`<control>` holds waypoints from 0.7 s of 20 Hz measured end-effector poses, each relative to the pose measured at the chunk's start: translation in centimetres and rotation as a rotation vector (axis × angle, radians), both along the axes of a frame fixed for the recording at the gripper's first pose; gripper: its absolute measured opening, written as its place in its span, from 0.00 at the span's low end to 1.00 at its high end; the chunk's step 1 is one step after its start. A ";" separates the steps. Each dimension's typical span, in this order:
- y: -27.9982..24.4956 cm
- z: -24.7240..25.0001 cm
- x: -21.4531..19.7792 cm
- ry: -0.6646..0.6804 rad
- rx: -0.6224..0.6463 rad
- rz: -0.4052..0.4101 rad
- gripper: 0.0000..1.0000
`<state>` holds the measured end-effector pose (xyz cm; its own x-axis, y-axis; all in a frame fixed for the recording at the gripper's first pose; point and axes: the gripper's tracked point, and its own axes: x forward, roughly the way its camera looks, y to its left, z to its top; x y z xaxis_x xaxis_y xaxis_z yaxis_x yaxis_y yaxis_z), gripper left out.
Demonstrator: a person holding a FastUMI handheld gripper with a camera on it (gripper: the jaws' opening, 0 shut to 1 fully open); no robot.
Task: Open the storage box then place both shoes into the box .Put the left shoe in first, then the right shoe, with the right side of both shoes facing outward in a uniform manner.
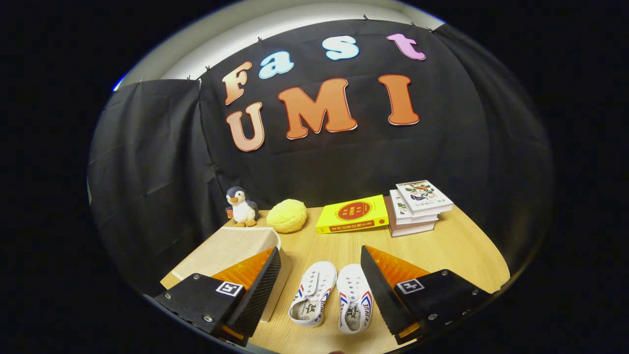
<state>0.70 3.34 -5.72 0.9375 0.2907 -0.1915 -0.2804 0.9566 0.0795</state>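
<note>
Your gripper [320, 280] hangs above the near part of the wooden table [457, 246] with its two fingers spread wide and nothing held between them. Neither finger touches any object.

Both shoes lie on the table in the gap between the fingers, side by side and close together, toes pointing away from you and heel openings toward you. The left shoe [312, 293] is nearer your left finger; the right shoe [355, 305] is nearer your right finger, whose inner face overlaps its outer edge in this view. Both are white canvas with red and blue stripes at the sides.

The storage box [231, 248] sits on the table at your left finger, partly hidden behind it. Its pale wooden lid is down, so the box is closed.

Beyond the fingers, along the far edge of the table, you see in order from the left: a plush penguin [241, 206], a yellow round soft object [287, 215], a yellow book [352, 214] lying flat, and a stack of books [417, 206] beyond your right finger. All four are well apart from the shoes.
</note>
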 end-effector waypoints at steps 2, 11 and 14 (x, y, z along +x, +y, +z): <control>0.7 -0.1 0.4 0.010 0.023 0.039 0.98; 7.3 -5.4 0.6 0.380 0.383 0.394 0.98; 9.7 -7.8 0.3 0.554 0.509 0.495 0.98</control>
<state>0.95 13.07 -13.52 0.4938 0.8100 -0.3165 -0.4471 0.5486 0.7065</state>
